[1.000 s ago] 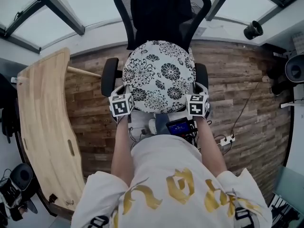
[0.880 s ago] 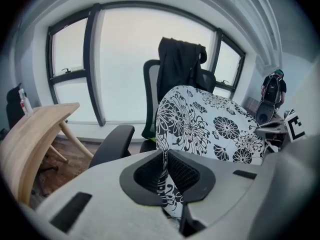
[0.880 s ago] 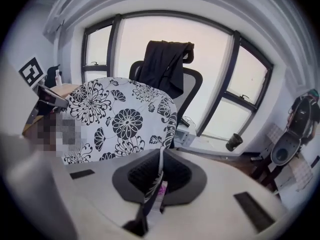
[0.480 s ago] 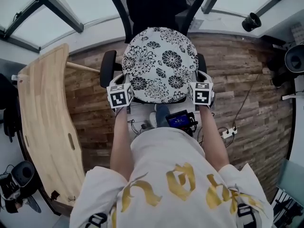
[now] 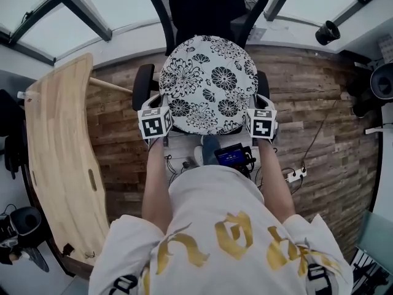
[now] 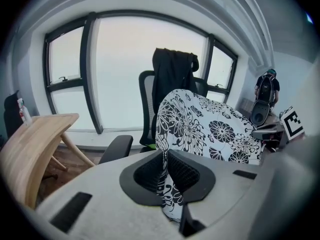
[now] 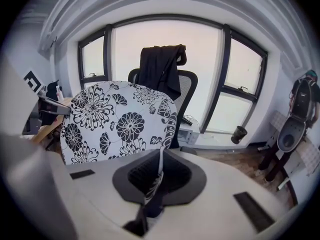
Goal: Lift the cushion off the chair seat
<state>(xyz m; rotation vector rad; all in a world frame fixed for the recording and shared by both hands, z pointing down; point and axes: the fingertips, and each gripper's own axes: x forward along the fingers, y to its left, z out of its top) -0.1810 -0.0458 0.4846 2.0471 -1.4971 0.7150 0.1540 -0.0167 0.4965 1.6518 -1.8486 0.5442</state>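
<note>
A curved wooden table (image 5: 58, 146) stands at the left on a plank floor (image 5: 331, 115). A white power strip (image 5: 293, 177) lies on that floor at the right, with a thin cable leading off it. Tall dark-framed windows (image 7: 165, 49) fill the far wall, and a black cup (image 7: 239, 134) sits on the ledge below them. A dark jacket (image 6: 172, 71) hangs before the glass.

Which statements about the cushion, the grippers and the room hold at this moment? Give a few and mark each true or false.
1. The left gripper has its jaws shut on the cushion edge. True.
2. The right gripper is open and empty. False: its jaws are shut on the cushion's other edge.
3. A dark jacket hangs over the chair backrest. True.
4. The cushion is plain grey. False: it is white with black flowers.
5. The wooden table stands at the person's right. False: it is at the left.
</note>
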